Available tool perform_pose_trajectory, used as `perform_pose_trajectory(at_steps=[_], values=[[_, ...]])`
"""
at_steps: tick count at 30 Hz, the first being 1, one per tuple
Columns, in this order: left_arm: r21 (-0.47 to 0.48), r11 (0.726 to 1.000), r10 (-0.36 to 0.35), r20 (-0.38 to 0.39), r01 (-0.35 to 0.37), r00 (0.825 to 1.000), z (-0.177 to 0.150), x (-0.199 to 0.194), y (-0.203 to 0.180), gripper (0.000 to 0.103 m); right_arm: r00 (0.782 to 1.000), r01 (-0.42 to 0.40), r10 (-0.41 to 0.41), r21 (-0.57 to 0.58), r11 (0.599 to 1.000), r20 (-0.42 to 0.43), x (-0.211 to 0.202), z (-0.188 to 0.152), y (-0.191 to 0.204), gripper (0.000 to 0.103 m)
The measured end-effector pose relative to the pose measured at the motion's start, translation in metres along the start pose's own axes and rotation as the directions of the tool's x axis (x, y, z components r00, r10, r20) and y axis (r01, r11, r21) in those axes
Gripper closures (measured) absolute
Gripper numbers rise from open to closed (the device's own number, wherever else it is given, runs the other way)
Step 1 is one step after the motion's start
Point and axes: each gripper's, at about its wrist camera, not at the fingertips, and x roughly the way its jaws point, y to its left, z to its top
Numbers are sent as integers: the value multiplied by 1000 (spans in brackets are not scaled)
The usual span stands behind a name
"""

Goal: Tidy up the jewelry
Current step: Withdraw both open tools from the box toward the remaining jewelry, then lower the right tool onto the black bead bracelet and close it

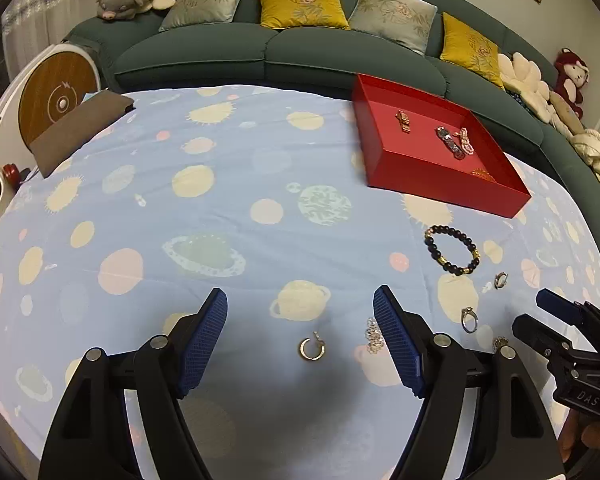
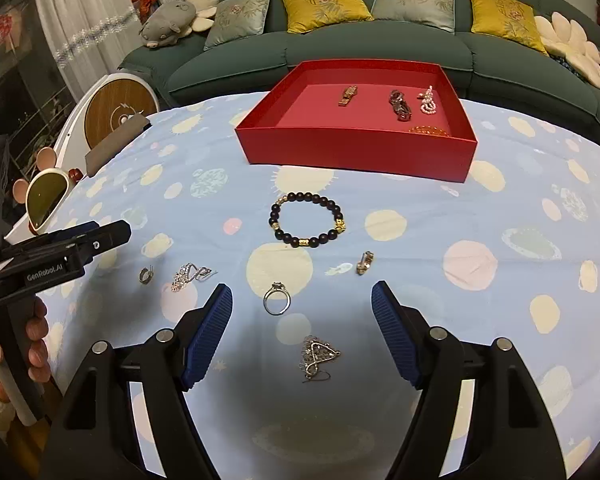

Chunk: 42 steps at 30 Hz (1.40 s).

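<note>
The left tongs (image 1: pixel 300 320) stand wide apart over the table (image 1: pixel 220 184), which is covered by a pale blue cloth printed with planets, and nothing is between the blue pads; a small gold hoop earring (image 1: pixel 312 349) lies on the cloth in the gap, touching neither pad; a silver filigree piece (image 1: pixel 374 335) lies just beside the right pad, partly hidden by it. The right tongs (image 2: pixel 302 308) are likewise wide apart and grip nothing; a silver ring with a stone (image 2: pixel 277 299) lies between their tips, and a lacy earring with a hook (image 2: pixel 318 356) lies nearer, in the gap. Farther out lies a dark beaded bracelet with gold beads (image 2: pixel 308 219); right of it, a small gold earring (image 2: pixel 365 263); at the left, a silver brooch-like piece (image 2: pixel 190 274) and a small hoop (image 2: pixel 145 275). The red tray (image 2: pixel 356 152) sits at the far side of the table, near the green sofa (image 2: pixel 380 44); inside it lie a gold clasp piece (image 2: pixel 349 95), a dark bracelet (image 2: pixel 399 106), a pearl strand (image 2: pixel 428 101) and an orange bracelet (image 2: pixel 430 131) against the near wall. A hand (image 2: pixel 32 344) at the left edge holds the left tool.
</note>
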Motion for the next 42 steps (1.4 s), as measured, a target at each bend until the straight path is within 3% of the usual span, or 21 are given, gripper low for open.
perform_pose_trajectory(at_steps=[3,10,20,29,33,42], values=[[-37,999,13,-1,-13,1000,0,0,17,30,1000,14,-14,-13,1000,2,3,2,3,33],[-112,994,5,-9,-6,1000,-1,-3,48,30,997,56,-59,76,996,44,-1,22,-26,34],[-85,996,-12,-4,12,1000,-5,-2,42,30,992,74,-92,196,978,88,-4,44,-59,34],[20,999,-39,-7,40,999,-11,7,0,30,999,45,-44,91,995,-5,46,45,-24,34],[47,998,-40,-7,40,999,-13,12,-11,30,997,64,-61,61,996,-46,68,43,-19,34],[34,998,-58,-14,58,998,-11,18,-11,30,994,85,-84,14,996,-70,85,39,-9,29]])
